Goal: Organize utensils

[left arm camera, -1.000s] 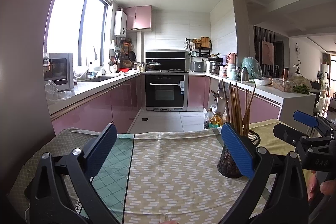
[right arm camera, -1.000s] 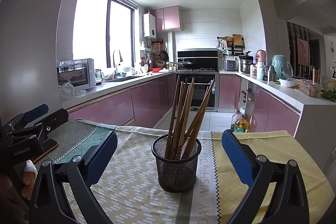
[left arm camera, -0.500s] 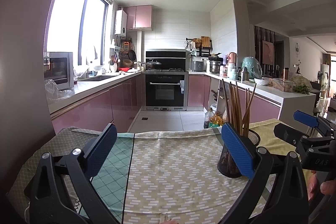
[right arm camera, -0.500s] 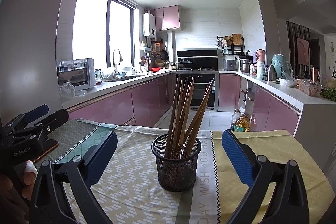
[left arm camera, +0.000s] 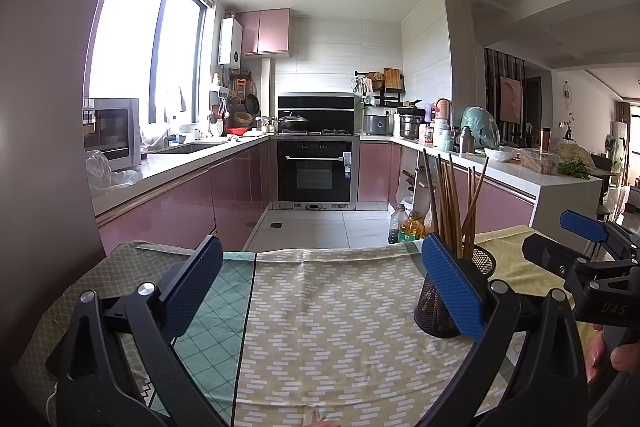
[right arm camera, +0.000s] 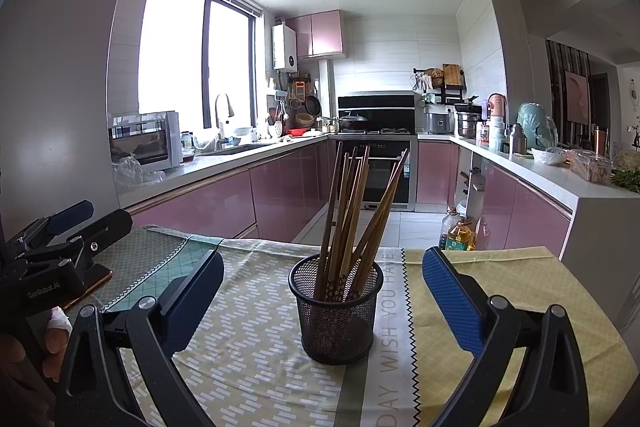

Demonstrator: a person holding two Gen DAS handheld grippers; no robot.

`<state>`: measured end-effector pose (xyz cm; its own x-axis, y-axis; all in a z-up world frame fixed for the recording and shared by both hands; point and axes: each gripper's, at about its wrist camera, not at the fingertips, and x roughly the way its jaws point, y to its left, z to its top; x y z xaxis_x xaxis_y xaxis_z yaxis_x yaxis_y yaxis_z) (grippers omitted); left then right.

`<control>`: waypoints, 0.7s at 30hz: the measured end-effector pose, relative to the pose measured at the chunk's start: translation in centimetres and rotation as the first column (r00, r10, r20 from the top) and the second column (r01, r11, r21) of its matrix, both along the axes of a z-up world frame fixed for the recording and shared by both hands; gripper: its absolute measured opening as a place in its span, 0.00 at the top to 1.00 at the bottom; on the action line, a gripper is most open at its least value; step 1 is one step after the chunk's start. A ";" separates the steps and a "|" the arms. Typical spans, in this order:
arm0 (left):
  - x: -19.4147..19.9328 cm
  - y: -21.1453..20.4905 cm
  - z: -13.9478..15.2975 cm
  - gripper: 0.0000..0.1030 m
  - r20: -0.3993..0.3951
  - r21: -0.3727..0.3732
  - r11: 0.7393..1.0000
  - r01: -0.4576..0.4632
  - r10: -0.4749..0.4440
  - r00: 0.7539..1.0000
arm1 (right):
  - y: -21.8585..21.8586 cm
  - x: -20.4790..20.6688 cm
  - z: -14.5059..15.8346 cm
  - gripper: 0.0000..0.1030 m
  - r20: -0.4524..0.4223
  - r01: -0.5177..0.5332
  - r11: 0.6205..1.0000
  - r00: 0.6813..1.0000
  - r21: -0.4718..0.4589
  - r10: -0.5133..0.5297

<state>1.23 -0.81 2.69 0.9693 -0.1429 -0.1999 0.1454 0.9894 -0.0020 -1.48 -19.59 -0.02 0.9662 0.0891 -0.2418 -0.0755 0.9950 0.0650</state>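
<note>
Both grippers, left (left arm camera: 320, 283) and right (right arm camera: 322, 291), have jaws spread wide with nothing in them. The mesh cup (right arm camera: 335, 311) of chopsticks (right arm camera: 352, 211) sits on the cloth (right arm camera: 256, 323) dead ahead of the right one. Looks finished or barely started; any next grab means reaching forward for the sticks.

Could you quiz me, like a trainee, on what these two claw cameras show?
1. True or false: the chopsticks stand in a mesh holder.
2. Which claw faces the holder head-on? A left claw B right claw
3. Fill in: both claws are ___.

Key: 1 true. 2 B. 3 open, holding nothing.
</note>
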 end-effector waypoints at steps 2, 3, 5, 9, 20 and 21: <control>0.0 0.0 0.0 0.05 0.002 0.002 1.000 -0.001 0.001 1.000 | 0.0 0.0 0.0 0.06 0.001 0.001 1.000 1.000 0.000 -0.001; 0.0 0.0 0.0 0.05 0.001 0.001 1.000 0.000 0.000 1.000 | 0.1 0.0 0.0 0.06 0.001 0.001 1.000 1.000 -0.001 -0.001; 0.0 0.0 0.0 0.05 0.001 0.000 1.000 0.000 0.000 1.000 | 0.0 -0.1 0.0 0.06 0.001 0.001 1.000 1.000 0.000 -0.001; 0.0 0.0 -0.1 0.05 -0.001 0.000 1.000 0.000 0.000 1.000 | 0.0 -0.1 0.0 0.06 0.001 0.000 1.000 1.000 0.002 0.000; 0.0 0.0 -0.1 0.05 -0.001 0.001 1.000 -0.001 0.001 1.000 | 0.1 -0.1 0.1 0.06 0.002 0.004 1.000 1.000 0.001 -0.004; 0.0 0.0 -0.1 0.05 -0.002 0.000 1.000 0.000 0.000 1.000 | 0.1 -0.1 0.0 0.06 0.000 0.004 1.000 1.000 0.001 -0.004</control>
<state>1.24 -0.82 2.64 0.9690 -0.1432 -0.2014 0.1458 0.9893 -0.0018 -1.55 -19.50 0.01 0.9666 0.0859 -0.2414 -0.0718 0.9952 0.0663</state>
